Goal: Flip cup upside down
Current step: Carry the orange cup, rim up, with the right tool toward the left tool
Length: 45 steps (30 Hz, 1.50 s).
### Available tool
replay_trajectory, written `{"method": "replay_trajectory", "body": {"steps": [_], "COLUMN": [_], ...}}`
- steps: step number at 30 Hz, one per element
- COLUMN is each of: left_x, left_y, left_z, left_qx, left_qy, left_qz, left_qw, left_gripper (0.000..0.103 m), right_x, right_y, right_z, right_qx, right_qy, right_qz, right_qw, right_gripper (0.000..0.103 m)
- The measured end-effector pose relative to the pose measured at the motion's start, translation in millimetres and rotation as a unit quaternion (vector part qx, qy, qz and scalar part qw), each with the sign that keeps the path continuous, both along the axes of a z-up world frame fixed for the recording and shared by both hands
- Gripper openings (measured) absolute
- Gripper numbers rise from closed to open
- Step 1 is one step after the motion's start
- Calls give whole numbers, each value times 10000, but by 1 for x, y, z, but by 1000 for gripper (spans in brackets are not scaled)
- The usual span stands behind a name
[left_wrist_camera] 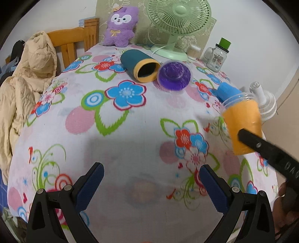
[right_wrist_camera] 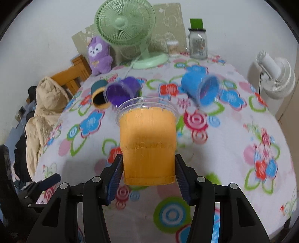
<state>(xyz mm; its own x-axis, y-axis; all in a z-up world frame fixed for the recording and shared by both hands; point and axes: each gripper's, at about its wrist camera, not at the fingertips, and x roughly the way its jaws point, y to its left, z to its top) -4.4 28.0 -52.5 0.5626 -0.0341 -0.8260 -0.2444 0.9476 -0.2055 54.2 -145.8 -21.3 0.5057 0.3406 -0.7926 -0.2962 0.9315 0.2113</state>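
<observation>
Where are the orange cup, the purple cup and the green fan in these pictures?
orange cup [right_wrist_camera: 147,147]: right wrist view, on its side wall, between the gripper's fingers.
purple cup [left_wrist_camera: 174,76]: left wrist view, inside its open mouth as it lies on its side.
green fan [left_wrist_camera: 179,11]: left wrist view, on the round grille.

The left tongs [left_wrist_camera: 151,184] hover with their blue-padded fingers spread wide, nothing between them. The right tongs [right_wrist_camera: 148,179] are closed on the lower part of the orange cup [right_wrist_camera: 147,142], one pad pressed against each side, holding it rim-up.
</observation>
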Motion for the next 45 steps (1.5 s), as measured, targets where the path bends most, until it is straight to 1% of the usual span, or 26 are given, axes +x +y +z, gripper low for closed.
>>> {"method": "replay_trajectory", "body": {"steps": [3,7,12,17,21,24,34,45], "left_x": [-7,-16,-22,-27,-28,-28,-26,-25], "left_y": [-4,-8,-8,-7,-8,-9,-13,-13], "left_z": [-1,-1,0,-2,-4,-3,-3,3], "left_qx": [23,49,51,72,77,82,76,51], "left_qy": [23,17,0,22,59,54,53,-1], "left_qz": [-61,-88,-67,-4,8,1,-45,-48], "left_qw": [10000,9999,10000,10000,10000,10000,9999,10000], "left_gripper": [103,103,103,103,103,103,103,103], "right_x": [-8,-15,-16,-16,-16,-18,-18,-18], "right_y": [2,4,3,2,4,5,3,-5], "right_z": [-10,-14,-20,-25,-26,-27,-25,-15], "right_qx": [-36,-169,-276,-284,-258,-332,-355,-313], "right_qy": [125,94,115,234,320,322,315,193], "right_qz": [18,-5,-37,-63,36,85,110,59], "right_qw": [9999,9998,9995,9993,9991,9989,9988,9993], "right_gripper": [57,57,57,59,64,64,64,64]}}
